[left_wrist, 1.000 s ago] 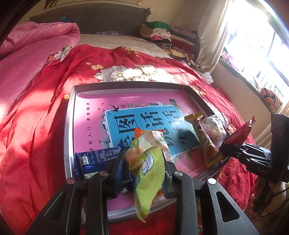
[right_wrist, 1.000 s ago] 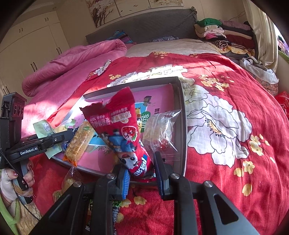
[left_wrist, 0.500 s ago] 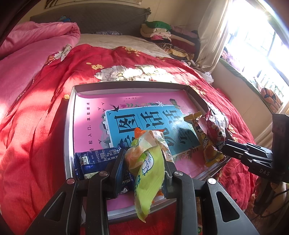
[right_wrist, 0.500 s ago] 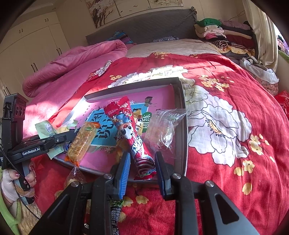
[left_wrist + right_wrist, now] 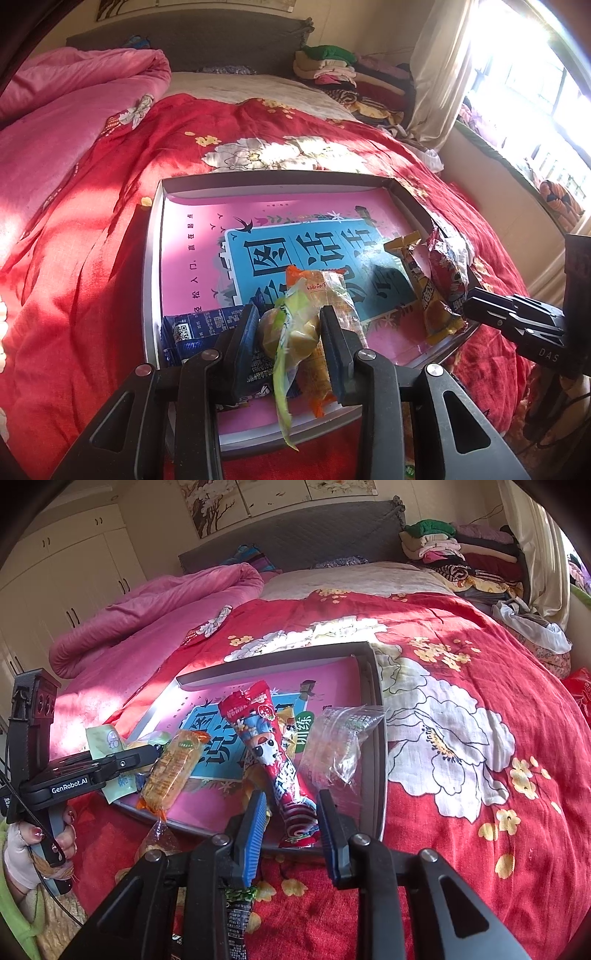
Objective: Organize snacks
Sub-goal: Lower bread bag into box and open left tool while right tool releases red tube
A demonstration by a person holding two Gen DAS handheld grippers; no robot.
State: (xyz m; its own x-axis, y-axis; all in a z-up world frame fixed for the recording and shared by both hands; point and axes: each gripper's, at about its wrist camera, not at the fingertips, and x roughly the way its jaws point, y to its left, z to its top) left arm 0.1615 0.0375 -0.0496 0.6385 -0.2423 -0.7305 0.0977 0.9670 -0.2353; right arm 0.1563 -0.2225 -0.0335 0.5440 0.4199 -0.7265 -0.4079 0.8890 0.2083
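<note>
Left gripper pinches a green snack packet over the tray's near edge; right gripper, spread, straddles a red packet.

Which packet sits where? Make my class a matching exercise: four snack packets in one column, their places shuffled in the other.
Packets
A. green packet
B. red packet
C. dark blue packet
D. clear packet

Places
1. lying in the tray between the open fingers of the right hand-held gripper
2. against the tray's right rim, in the right wrist view
3. clamped in the left hand-held gripper
4. in the tray's near left corner, in the left wrist view

Pairs: A-3, B-1, C-4, D-2
</note>
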